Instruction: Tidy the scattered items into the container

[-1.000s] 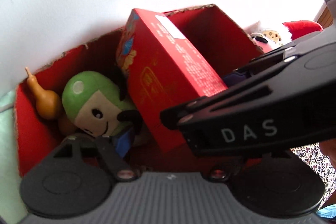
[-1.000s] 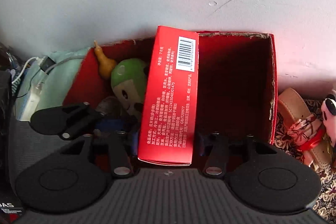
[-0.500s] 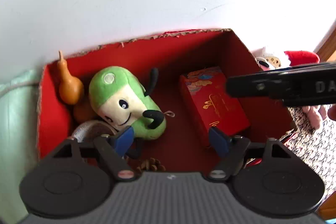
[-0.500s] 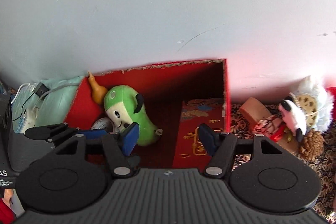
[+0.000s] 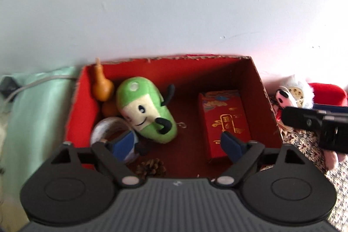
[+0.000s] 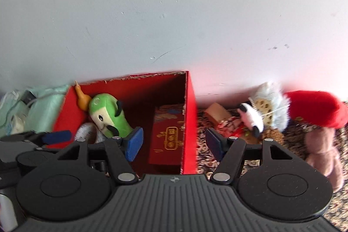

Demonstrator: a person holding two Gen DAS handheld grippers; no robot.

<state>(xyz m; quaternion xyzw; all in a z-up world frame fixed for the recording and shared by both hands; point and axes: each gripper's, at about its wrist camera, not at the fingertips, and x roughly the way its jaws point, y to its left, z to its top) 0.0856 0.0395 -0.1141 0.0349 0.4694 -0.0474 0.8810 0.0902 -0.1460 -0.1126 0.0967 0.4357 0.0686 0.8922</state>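
- Box against wall, holding, left to right: gourd, tape roll, green plush, pinecone, red carton lying flat.
- Left gripper: jaws wide, empty, above box.
- Right gripper: jaws wide, empty, straddling box's right wall.
- Still out, on rug right of box: panda plush, red hat, pink plush, other small bits.
- Judgement: roughly half done.

- Open red cardboard box stands against the pale wall.
- Inside the box: a green plush toy with a cream face, an orange gourd at its back left corner, a flat red gift carton with gold print along its right wall.
- Right gripper, blue pads spread wide, straddles the box's right wall, empty.
- Right of the box on patterned cloth: a black-and-white plush animal, a red plush hat.
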